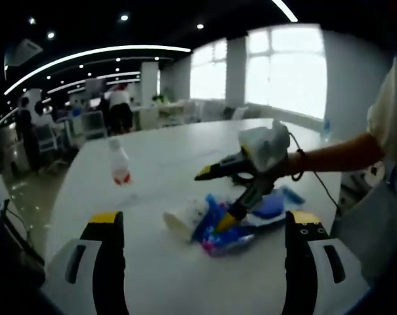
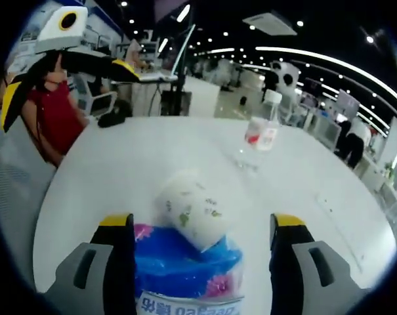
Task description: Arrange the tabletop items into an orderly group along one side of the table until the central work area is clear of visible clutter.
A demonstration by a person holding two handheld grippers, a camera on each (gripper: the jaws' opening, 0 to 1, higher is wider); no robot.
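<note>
— What have we got nearest us?

— Our right tongs [image 2: 198, 262] stand wide, one jaw on each side of the blue packet [image 2: 185, 269], gripping nothing yet. We judge they straddle it so one squeeze takes it.

— And the paper cup [image 2: 193, 209]?

— It lies on its side on top of the packet, so it may roll off if we lift carelessly.

— The left tongs [image 1: 201, 262]?

— Also wide, empty, hanging back near our edge of the table [image 1: 152, 164], facing the same heap, where the right tongs come in from the far side over the packet.

— What's further out?

— The bottle [image 2: 259, 131] with the red label stands upright, well apart from the heap, toward the middle of the table. We reckon it must join the others along one edge; the middle isn't clear yet.
</note>
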